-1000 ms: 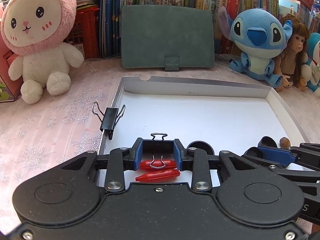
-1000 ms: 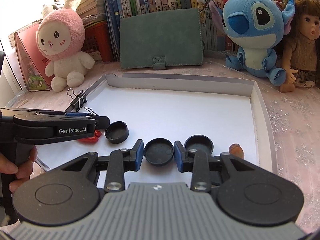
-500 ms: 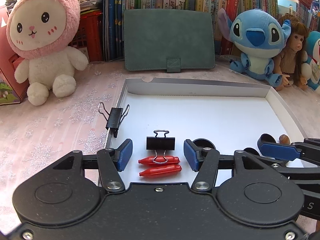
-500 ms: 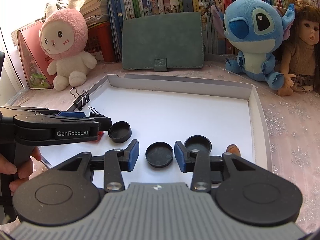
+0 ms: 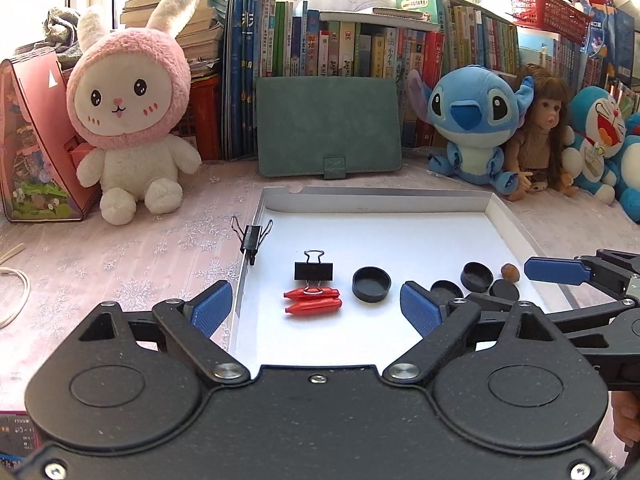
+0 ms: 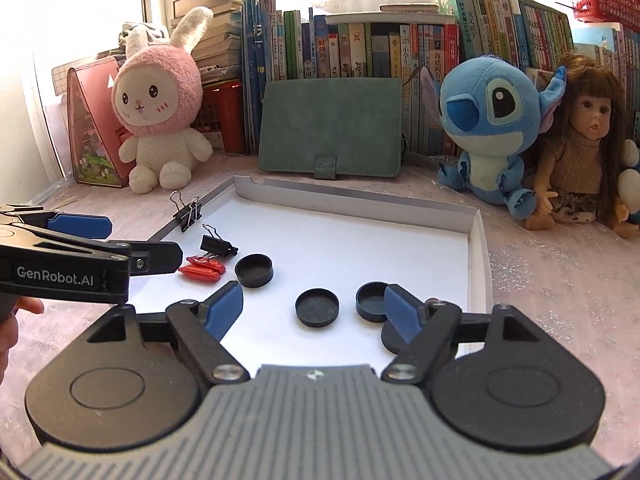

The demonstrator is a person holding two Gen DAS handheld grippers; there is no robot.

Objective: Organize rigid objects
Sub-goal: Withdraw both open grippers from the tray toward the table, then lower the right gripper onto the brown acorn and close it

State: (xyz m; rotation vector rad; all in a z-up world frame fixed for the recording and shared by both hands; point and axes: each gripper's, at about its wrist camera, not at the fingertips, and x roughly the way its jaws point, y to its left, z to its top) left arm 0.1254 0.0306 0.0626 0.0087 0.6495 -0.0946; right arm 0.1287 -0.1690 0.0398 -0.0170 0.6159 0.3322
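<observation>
We held both grippers low over the near edge of the tray [image 5: 376,198]. Our left gripper [image 5: 316,312] was spread wide and gripped nothing; our right gripper [image 6: 314,310] was likewise released and empty.

Nearest the left gripper lay two red pieces [image 5: 313,300], side by side and touching. A black clip [image 5: 314,271] sat just behind them, one wire loop resting on the nearer red piece. Beside it, to the right, stood a black cap [image 5: 371,284], hollow side up. Further right, nearest our right gripper, lay more caps [image 6: 317,307], with a small brown nut [image 5: 511,272] by the tray's right wall. A second clip [image 5: 252,238] was perched on the tray's left rim, further back. Beyond the tray stood a green case [image 5: 328,126], a pink rabbit [image 5: 128,108] and a blue plush [image 5: 476,124].

We judged all these pieces light and stiff. The caps looked smooth and shallow, so they might slip; we thought it best to pinch across the rim. The clip would take a firm squeeze on its flat black body, not on the springy wire loops. The red pieces looked round and might roll, so a hold across the middle seemed safest.
</observation>
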